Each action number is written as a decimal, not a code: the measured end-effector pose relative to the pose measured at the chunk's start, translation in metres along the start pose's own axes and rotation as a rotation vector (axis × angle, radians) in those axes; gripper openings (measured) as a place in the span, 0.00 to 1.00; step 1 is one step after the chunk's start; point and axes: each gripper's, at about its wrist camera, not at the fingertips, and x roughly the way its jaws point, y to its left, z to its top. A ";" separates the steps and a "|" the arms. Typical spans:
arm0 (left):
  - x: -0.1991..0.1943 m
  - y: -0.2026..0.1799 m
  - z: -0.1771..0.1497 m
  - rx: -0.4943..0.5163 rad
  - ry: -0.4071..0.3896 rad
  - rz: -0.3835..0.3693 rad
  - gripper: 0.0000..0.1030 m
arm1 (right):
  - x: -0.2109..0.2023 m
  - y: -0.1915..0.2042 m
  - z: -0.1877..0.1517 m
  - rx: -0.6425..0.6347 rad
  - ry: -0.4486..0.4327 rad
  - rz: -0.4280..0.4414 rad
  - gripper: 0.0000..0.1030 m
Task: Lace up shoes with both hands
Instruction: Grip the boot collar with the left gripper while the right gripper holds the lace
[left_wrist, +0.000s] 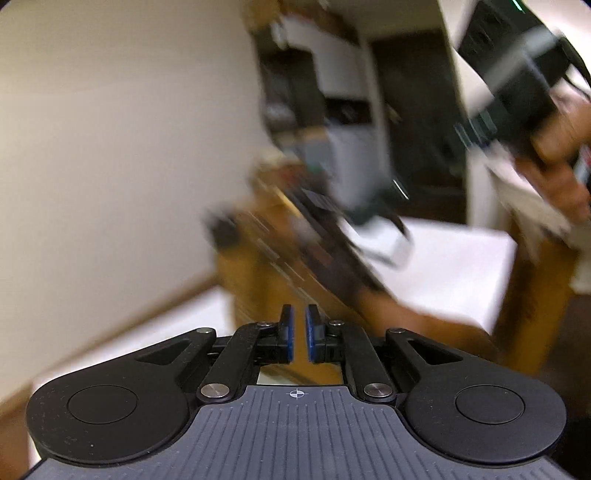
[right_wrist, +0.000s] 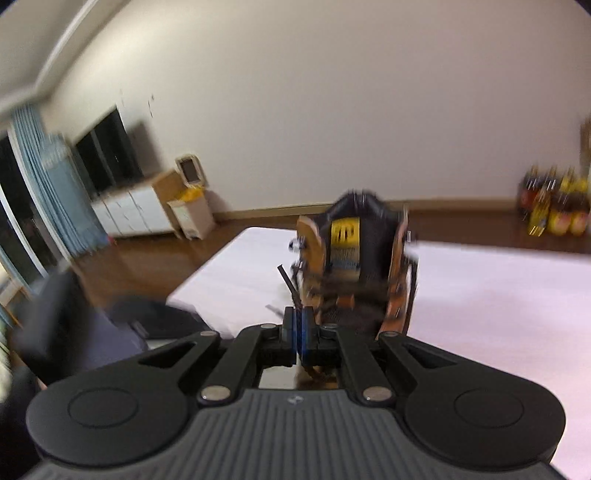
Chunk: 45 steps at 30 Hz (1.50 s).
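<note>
The tan-and-black boot (right_wrist: 356, 266), with a ribbed tongue and yellow tag, is standing on the white table (right_wrist: 498, 295) at twelve o'clock of the right gripper (right_wrist: 297, 325), which is pinching a dark flat lace (right_wrist: 290, 286). The left gripper (left_wrist: 299, 332) is sitting slightly apart, empty, with the blurred boot (left_wrist: 295, 236) at twelve o'clock.

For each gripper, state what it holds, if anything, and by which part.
The right gripper is shut on a dark shoelace near its free end, the lace running toward the boot. The left gripper holds nothing; its pads stand apart.
</note>
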 end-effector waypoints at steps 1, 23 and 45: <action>0.000 0.007 0.005 0.009 -0.018 0.032 0.09 | 0.001 0.003 0.004 -0.015 0.007 -0.008 0.03; 0.046 0.014 0.001 0.239 -0.078 -0.021 0.12 | 0.036 0.055 0.041 -0.241 0.190 -0.191 0.03; 0.061 0.000 -0.012 0.372 -0.065 -0.054 0.12 | 0.023 0.070 0.041 -0.290 0.105 -0.163 0.03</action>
